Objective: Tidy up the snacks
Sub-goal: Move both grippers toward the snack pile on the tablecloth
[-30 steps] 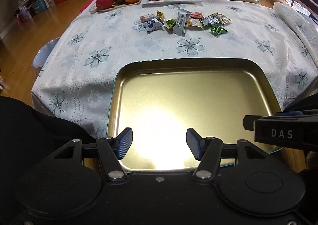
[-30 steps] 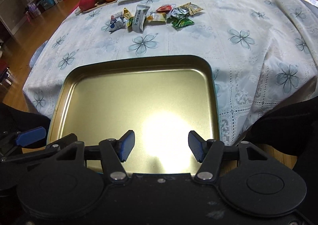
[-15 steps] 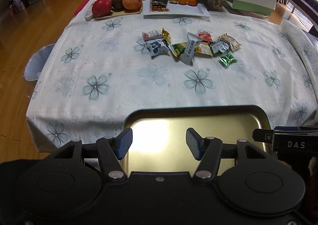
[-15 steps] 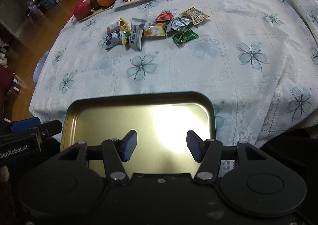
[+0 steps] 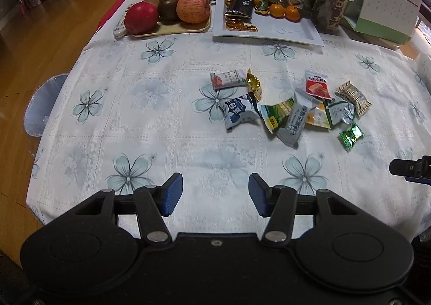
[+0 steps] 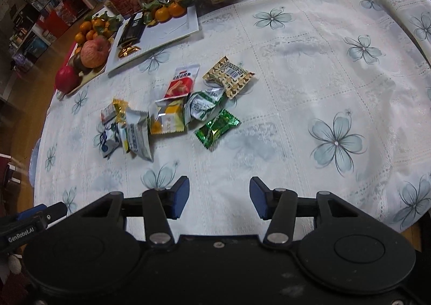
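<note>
Several wrapped snacks lie in a loose pile on the flowered tablecloth (image 5: 161, 122): a blue-and-white pack (image 5: 238, 111), a grey bar (image 5: 295, 123), a red pack (image 5: 317, 85), a small green candy (image 5: 350, 136). In the right wrist view the green candy (image 6: 216, 128) is nearest, beside the red pack (image 6: 181, 83) and a patterned pack (image 6: 229, 76). My left gripper (image 5: 215, 194) is open and empty, above the cloth short of the pile. My right gripper (image 6: 218, 198) is open and empty too. The gold tray is out of view.
A fruit board (image 5: 172, 27) with apples and oranges and a white plate (image 5: 282, 30) with sweets stand at the far side, with jars, a tissue box and a calendar (image 5: 382, 6) behind. The table's left edge drops to wood floor (image 5: 40, 41).
Both grippers have moved forward over the table toward the snack pile. The gold tray, under them earlier, has dropped out of both views. Both stay open.
</note>
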The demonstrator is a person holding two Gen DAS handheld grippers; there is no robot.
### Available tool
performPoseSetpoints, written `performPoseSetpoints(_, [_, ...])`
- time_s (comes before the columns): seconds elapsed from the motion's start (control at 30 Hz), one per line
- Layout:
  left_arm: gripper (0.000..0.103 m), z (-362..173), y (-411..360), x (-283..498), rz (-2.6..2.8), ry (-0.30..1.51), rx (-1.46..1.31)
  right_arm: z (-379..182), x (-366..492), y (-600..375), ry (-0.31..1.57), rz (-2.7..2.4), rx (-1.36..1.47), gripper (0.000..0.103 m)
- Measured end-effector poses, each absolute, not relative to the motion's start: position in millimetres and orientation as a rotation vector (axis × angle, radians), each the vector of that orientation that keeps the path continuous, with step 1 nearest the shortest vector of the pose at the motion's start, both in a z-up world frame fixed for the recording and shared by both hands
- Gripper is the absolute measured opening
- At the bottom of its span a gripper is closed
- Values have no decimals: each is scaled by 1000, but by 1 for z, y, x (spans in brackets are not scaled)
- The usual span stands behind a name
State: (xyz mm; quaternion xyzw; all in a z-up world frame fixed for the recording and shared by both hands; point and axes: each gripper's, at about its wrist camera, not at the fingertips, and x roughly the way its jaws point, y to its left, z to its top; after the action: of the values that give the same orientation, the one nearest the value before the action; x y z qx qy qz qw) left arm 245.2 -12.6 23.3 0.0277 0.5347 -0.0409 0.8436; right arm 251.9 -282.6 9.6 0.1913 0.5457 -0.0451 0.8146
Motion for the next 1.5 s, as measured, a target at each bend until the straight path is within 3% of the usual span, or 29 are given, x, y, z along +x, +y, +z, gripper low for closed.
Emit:
performPoseSetpoints(0.33, [57, 0, -12, 318, -48, 1139, -24, -10, 324, -296, 1158, -167, 482, 46])
performPoseSetpoints(0.77, [56, -30, -20, 379, 60, 1156, -95, -18, 335, -285, 1142, -174, 463, 45])
performPoseSetpoints(1.5, [54, -54, -37, 365, -27, 1340, 30, -32, 345, -294, 1205, -188, 523, 45])
